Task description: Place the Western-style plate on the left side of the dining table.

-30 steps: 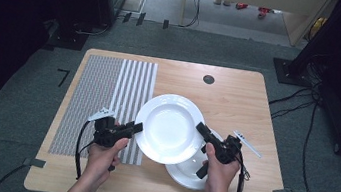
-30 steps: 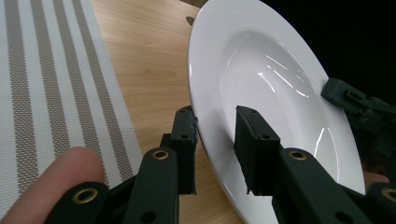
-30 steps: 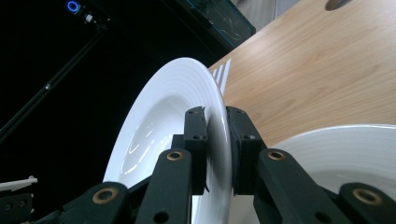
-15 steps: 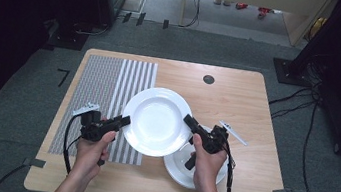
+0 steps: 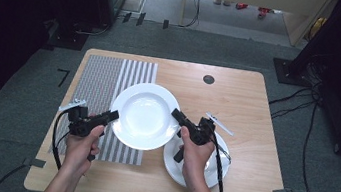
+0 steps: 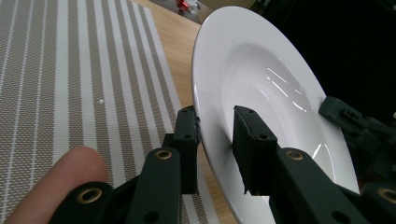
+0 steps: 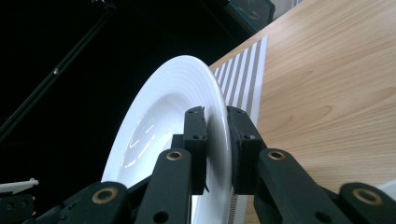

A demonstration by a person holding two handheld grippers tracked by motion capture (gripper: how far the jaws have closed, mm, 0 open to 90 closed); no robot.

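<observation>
I am holding the white plate (image 5: 144, 116) between both tools. My left tool (image 5: 111, 116) is clamped tight on the plate's rim, its pads pinching the lip from either side, and my right tool (image 5: 177, 115) is gripping the opposite rim just as tight. The plate is hanging between the two tools, over the striped mat (image 5: 105, 79). Beneath my right tool a second plate (image 5: 216, 165) is resting on the worktop (image 5: 248, 102).

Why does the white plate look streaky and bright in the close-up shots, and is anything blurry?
Left gripper view: room lights glare as white streaks in the plate bowl; the thumb at lower left is soft. Right gripper view: fainter streaks on the plate, a black background behind it, and a blurred near rim between the jaws. High view: even light.
</observation>
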